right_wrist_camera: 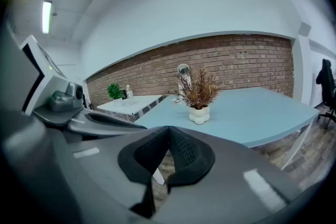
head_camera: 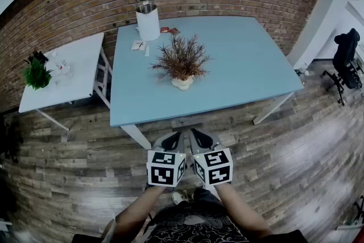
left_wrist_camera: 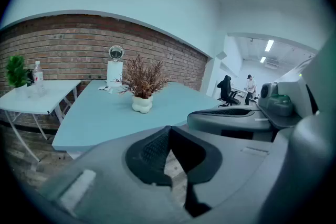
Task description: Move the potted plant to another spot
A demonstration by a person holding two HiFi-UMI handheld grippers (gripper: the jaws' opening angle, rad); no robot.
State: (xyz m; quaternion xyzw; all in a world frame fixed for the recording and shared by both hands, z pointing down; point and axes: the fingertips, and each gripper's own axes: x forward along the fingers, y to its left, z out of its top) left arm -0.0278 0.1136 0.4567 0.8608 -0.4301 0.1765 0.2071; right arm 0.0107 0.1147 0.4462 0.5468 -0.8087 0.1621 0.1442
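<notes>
Closest to the lens, at the bottom centre of the head view, the left tongs [head_camera: 172, 138] and the right tongs [head_camera: 200, 137] sit side by side. Each is shut tight with nothing between its jaws, and both are short of the near edge of the blue table [head_camera: 256, 65]. The potted plant [head_camera: 182, 62], dry brown twigs in a lumpy white pot, stands near the middle of that table, well apart from both tongs.

The step in hand looks like the reach. I judge it best to open both tongs wide before arriving, come in low under the twigs, and take the pot from opposite sides. The twigs would crush, and the rounded pot may slip from a single grip.

Counted:
- two tongs
- two tables, the blue one and a white table [head_camera: 68, 68] at the left
- one brown potted plant
- one green plant [head_camera: 37, 74] on the white table
- one tall white canister [head_camera: 148, 20] at the blue table's far edge
- one office chair [head_camera: 347, 57] at the right
</notes>
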